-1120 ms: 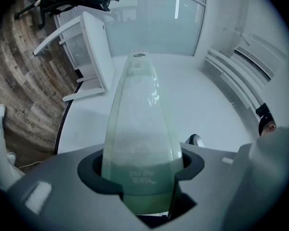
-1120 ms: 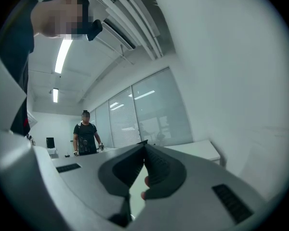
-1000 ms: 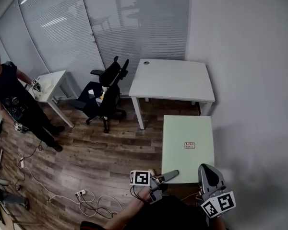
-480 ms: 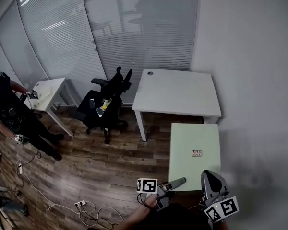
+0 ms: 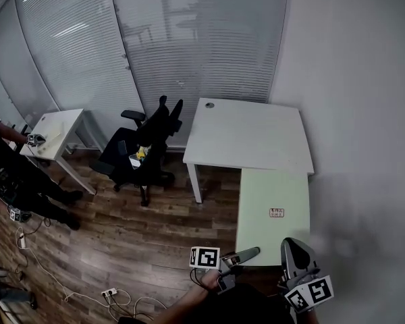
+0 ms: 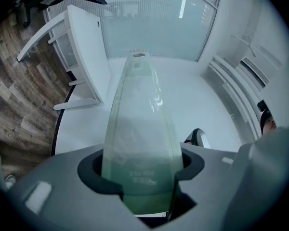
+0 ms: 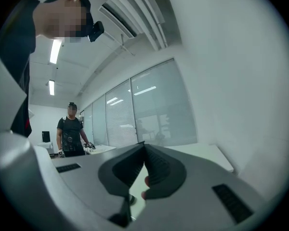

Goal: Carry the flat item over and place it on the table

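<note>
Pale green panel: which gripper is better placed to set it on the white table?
Left. The left gripper is clamped on the panel, which points at the white table. The right gripper sits at its near right corner, jaw tips together, no clear grip.

No legible text recorded. The flat panel (image 5: 273,198) bears a small red-printed label (image 5: 277,212) near its centre, wording too small to read. Faint print (image 6: 142,174) at the panel's near end is likewise unreadable.

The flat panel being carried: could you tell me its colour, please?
The flat rectangular panel is pale mint green, seen best in the head view.
</note>
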### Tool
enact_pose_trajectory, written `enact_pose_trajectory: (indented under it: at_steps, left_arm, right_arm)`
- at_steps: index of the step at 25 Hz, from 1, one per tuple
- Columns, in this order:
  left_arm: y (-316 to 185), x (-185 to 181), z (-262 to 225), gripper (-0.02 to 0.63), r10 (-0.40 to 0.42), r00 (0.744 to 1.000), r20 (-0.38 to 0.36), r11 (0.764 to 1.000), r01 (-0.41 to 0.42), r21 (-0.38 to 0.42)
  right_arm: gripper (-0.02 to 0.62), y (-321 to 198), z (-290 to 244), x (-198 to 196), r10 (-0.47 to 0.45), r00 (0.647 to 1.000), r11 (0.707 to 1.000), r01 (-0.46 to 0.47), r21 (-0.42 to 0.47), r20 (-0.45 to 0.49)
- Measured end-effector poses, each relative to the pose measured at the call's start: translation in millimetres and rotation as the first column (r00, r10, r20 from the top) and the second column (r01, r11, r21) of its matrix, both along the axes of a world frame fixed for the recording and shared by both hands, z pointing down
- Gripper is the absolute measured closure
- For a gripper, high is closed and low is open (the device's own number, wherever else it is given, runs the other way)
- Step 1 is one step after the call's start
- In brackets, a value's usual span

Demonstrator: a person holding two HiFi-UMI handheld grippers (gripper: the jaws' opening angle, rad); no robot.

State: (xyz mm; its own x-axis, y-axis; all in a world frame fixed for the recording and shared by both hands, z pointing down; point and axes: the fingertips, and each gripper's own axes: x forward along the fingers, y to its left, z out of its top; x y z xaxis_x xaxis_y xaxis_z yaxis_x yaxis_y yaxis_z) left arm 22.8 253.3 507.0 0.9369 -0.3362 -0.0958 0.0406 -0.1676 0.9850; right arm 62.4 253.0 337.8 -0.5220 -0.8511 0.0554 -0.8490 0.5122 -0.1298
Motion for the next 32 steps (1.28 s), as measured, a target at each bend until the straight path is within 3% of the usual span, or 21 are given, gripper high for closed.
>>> enact_pose_trajectory:
  at_steps: [18, 27, 32]
  left_arm:
    - [-78, -62, 6, 0.33, 0.026, 1.0, 0.01, 1.0, -0.026, 0.003]
    - [-93, -73, 8, 0.33, 0.061, 0.998, 0.019, 0.998, -0.061, 0.0]
    - [-106, -61, 1, 0.33, 0.078, 0.996, -0.047, 0.995, -0.08, -0.055]
  right_arm:
    - [0.595, -76, 6, -58, 0.027, 1.0, 1.0, -0.027, 0.008, -0.007]
    - [0.595, -89, 10, -66, 0.066, 0.998, 0.998, -0.066, -0.004, 0.002]
    - [0.595, -105, 15, -55, 0.09, 0.996, 0.996, -0.089, -0.02, 0.008]
